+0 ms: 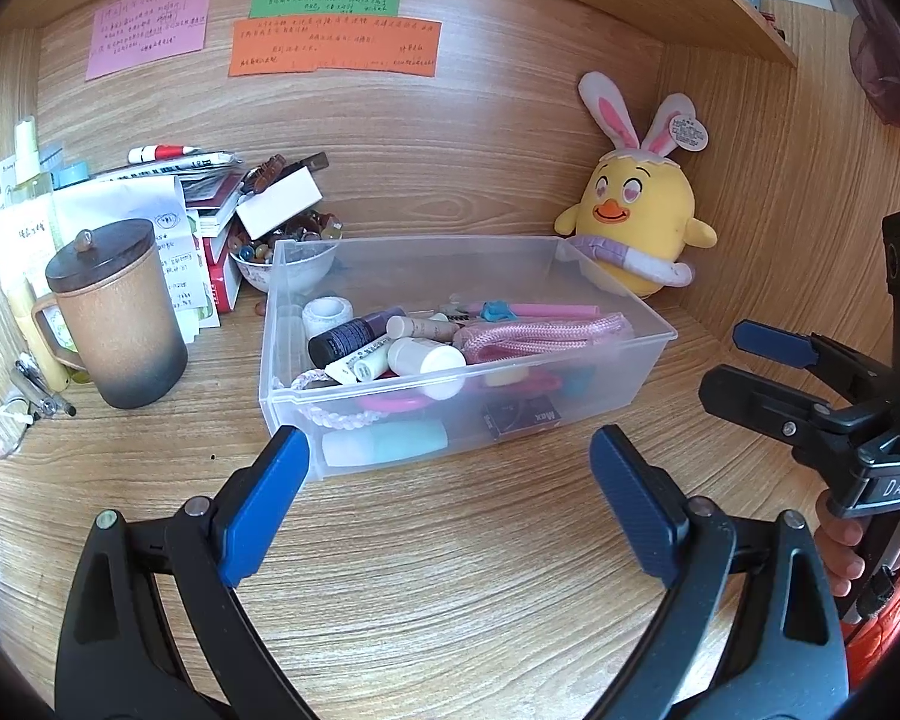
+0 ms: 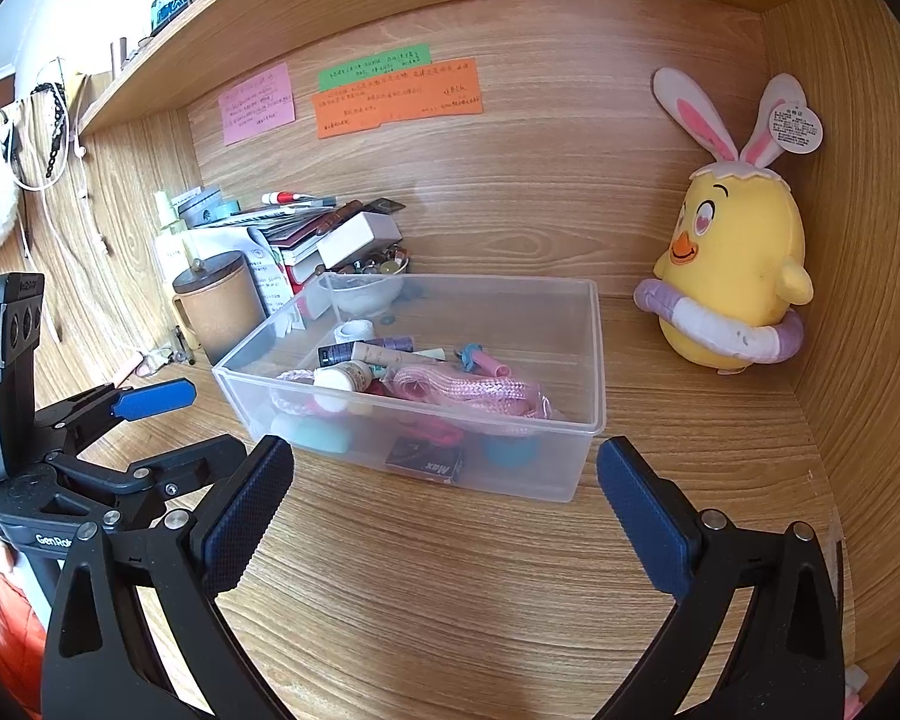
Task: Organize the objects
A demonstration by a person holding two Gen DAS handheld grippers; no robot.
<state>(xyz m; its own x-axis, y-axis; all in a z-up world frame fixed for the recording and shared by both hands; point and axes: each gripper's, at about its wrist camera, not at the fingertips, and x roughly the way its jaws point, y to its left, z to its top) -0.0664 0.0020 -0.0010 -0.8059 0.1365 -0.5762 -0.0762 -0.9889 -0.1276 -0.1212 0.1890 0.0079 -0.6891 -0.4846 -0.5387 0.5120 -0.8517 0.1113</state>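
- Because the clear plastic bin (image 1: 390,276) has frosted walls, the things low inside it blur: a teal bottle (image 1: 384,446) and a dark box marked "Max" (image 1: 525,417) show only through the front wall.
- Handwriting on the pink note (image 1: 150,24), green note (image 1: 325,3) and orange note (image 1: 335,48) is too small to read.
- Only a few fingers (image 1: 840,546) of the person's hand show, wrapped on the right tool's handle at the frame edge.
- Left gripper (image 1: 450,498) hovers over the wooden desk (image 1: 450,570), its blue pads spread wide and holding nothing.
- Right gripper (image 2: 444,507) hangs likewise, pads wide apart and empty.
- Bin sits just beyond both sets of fingertips, not touching them, between a brown lidded mug (image 1: 117,312) and a yellow plush chick (image 1: 636,216).
- Pink cord (image 1: 540,339), tubes and small bottles lie heaped inside.
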